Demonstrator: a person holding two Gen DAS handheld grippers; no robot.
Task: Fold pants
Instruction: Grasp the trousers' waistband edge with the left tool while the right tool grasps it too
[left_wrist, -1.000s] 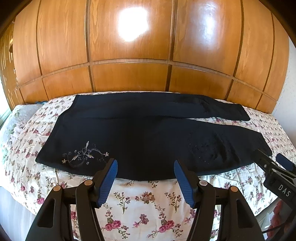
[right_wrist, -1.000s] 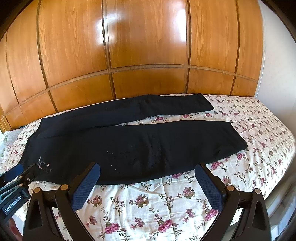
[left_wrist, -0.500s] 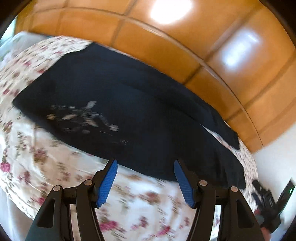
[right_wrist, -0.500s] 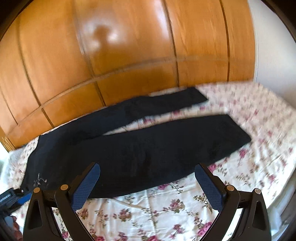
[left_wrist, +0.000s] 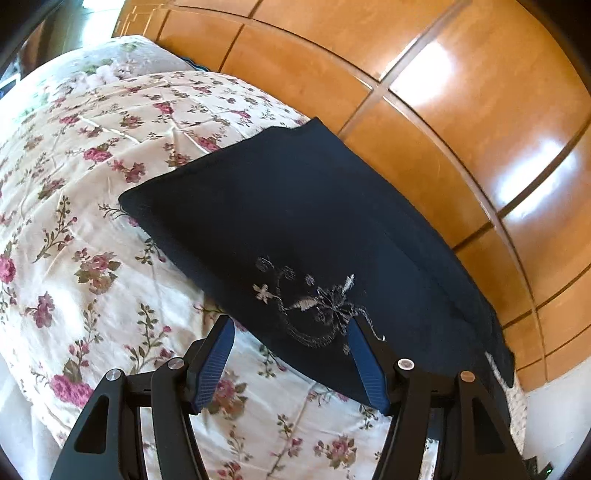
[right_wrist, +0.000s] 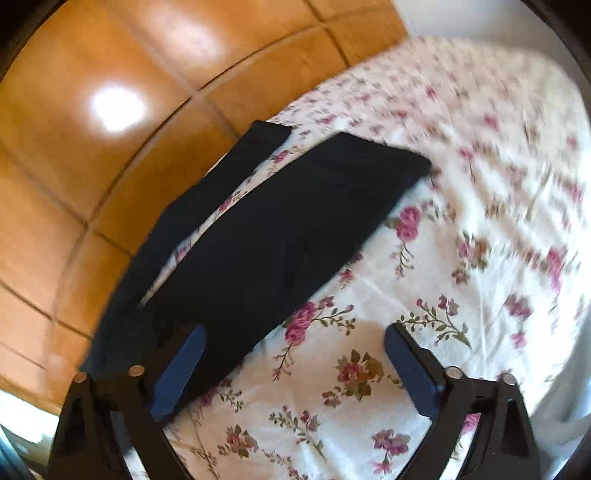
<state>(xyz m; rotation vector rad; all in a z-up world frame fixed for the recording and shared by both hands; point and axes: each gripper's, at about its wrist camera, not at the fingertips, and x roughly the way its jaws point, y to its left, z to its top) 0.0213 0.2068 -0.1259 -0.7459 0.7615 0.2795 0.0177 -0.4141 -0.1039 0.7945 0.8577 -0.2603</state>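
Observation:
Black pants (left_wrist: 295, 221) lie flat on the flowered bedspread, with a pale embroidered flower (left_wrist: 317, 306) near the waist. My left gripper (left_wrist: 291, 336) is open and empty, just above the near waist edge beside the embroidery. In the right wrist view the two legs (right_wrist: 295, 229) lie spread apart, hems toward the far right. My right gripper (right_wrist: 295, 347) is open and empty, over the near edge of the nearer leg.
The bed (left_wrist: 74, 184) runs along a glossy wooden panel wall (left_wrist: 461, 92). A pillow in flowered cloth (left_wrist: 110, 62) lies at the left end. Bare bedspread (right_wrist: 480, 184) stretches right of the hems, with a white wall (right_wrist: 443, 14) beyond.
Both grippers have swung apart and come closer to the bed: the left toward the waist end, the right toward the leg end. Both stayed open.

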